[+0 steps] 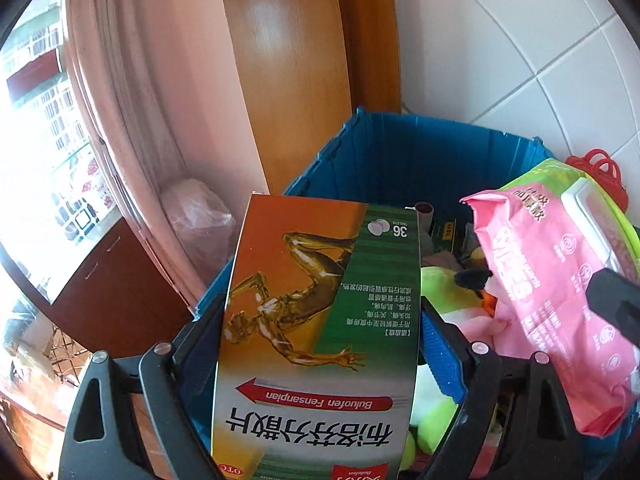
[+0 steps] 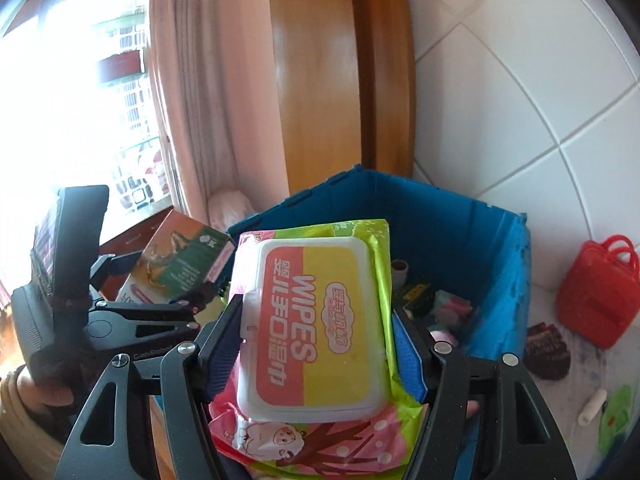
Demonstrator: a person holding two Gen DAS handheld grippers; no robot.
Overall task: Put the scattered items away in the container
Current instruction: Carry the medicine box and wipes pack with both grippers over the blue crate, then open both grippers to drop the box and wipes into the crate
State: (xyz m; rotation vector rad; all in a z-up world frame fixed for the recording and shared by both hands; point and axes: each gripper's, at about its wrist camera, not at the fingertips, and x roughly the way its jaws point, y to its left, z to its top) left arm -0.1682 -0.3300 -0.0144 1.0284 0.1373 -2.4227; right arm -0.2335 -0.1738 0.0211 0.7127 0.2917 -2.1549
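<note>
The left hand-held gripper (image 1: 320, 320) is squeezing a medicine box (image 1: 316, 332) over the blue bin (image 1: 400, 152), ready to drop it in. The right hand-held gripper (image 2: 320, 344) is pinching a wipes pack (image 2: 316, 320) above the bin too.

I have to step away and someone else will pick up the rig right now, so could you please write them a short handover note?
Left claw: shut on the medicine box, held over the near left edge of the blue crate.
Right claw: shut on the wipes pack, also held above the crate.
Done: soft toys and small packs already lie in the crate.
Left: drop both held items in; then collect what remains on the surface to the right of the crate: red toy basket, dark packet, small white roll, green item.
</note>
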